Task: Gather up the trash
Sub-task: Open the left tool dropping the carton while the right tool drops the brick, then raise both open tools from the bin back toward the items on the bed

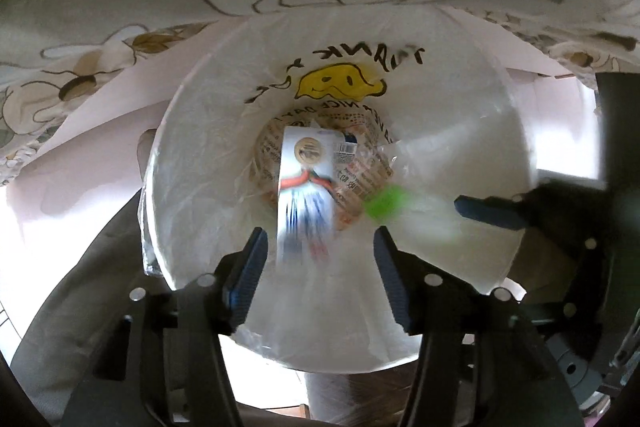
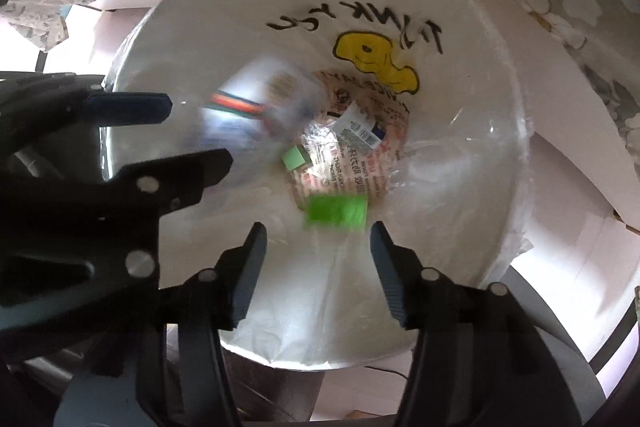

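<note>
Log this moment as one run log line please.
phase: dropping trash | left gripper: open, wrapper falling | right gripper: open, green scrap falling | target: lined bin

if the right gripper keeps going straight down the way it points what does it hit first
Probably the blurred green paper scrap, loose just ahead of the open right gripper; past it, wrappers at the bottom of the white bag-lined bin. Depth is unclear.

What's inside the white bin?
The bin holds a smiley bag, printed wrappers and green scraps. Anything under the wrappers is hidden.
</note>
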`<control>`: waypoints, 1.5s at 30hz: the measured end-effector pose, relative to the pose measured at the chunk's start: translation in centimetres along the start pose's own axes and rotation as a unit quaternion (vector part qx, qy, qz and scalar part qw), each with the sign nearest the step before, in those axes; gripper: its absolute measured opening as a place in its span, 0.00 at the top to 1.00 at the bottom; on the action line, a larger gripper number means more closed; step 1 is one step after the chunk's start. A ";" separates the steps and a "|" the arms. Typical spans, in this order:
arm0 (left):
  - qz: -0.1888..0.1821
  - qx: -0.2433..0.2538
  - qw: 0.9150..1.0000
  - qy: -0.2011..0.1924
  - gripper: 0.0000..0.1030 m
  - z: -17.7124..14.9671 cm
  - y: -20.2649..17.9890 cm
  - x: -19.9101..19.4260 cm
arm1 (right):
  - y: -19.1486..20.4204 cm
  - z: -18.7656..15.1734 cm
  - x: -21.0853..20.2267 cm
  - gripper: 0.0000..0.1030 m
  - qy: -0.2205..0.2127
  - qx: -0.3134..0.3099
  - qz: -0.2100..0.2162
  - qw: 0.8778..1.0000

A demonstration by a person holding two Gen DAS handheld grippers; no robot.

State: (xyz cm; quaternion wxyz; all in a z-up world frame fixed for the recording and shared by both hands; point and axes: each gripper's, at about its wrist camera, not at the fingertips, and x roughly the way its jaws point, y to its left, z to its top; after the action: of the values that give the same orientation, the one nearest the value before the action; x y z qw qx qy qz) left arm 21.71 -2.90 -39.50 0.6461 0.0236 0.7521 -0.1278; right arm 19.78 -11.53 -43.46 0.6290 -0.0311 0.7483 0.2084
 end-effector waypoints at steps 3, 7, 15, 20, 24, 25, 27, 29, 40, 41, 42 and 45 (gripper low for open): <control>0.001 -0.002 1.000 0.001 0.44 0.0 0.1 -0.2 | -0.3 0.0 -0.2 0.47 -0.006 0.003 0.005 1.000; 0.004 0.000 1.000 0.001 0.44 0.0 0.2 0.4 | -0.4 0.0 -0.4 0.47 -0.006 0.004 0.005 1.000; 0.014 -0.006 1.000 -0.005 0.44 0.0 0.2 0.2 | -0.6 -0.1 -0.6 0.47 -0.010 0.007 0.001 1.000; 0.019 -0.006 1.000 -0.015 0.44 -0.5 0.3 -0.4 | -0.4 -0.5 -1.0 0.47 -0.016 0.011 -0.004 1.000; 0.034 0.001 0.999 -0.031 0.44 -1.2 0.0 -1.2 | -0.2 -1.3 -1.4 0.47 -0.019 0.009 -0.007 1.000; 0.037 0.002 0.999 -0.034 0.44 -1.4 -0.1 -1.4 | 0.0 -1.5 -1.6 0.47 -0.021 0.006 -0.009 1.000; 0.044 0.006 0.998 -0.041 0.44 -1.8 -0.3 -2.1 | 0.3 -1.8 -1.8 0.47 -0.023 0.002 -0.013 1.000; 0.055 0.014 0.997 -0.047 0.44 -2.1 -0.6 -2.6 | 0.6 -2.1 -2.2 0.47 -0.025 0.000 -0.014 1.000; 0.100 0.055 0.989 -0.095 0.44 -4.8 -2.0 -7.7 | 1.5 -5.0 -6.7 0.47 -0.054 -0.011 -0.027 0.998; 0.104 0.058 0.988 -0.097 0.43 -5.0 -2.0 -8.0 | 1.5 -5.2 -7.4 0.47 -0.059 -0.011 -0.027 0.998; 0.108 0.062 0.987 -0.102 0.43 -5.3 -2.2 -8.5 | 1.5 -5.4 -8.1 0.47 -0.066 -0.010 -0.028 0.997; 0.106 0.063 0.986 -0.110 0.43 -5.8 -2.4 -9.8 | 1.5 -6.1 -10.4 0.47 -0.086 -0.005 -0.027 0.996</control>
State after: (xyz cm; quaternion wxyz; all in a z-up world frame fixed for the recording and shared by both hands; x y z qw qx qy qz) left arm 17.21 -2.69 -28.73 0.7322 0.1298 0.6598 -0.1078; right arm 15.83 -14.54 -32.38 0.6962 -0.0366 0.6892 0.1974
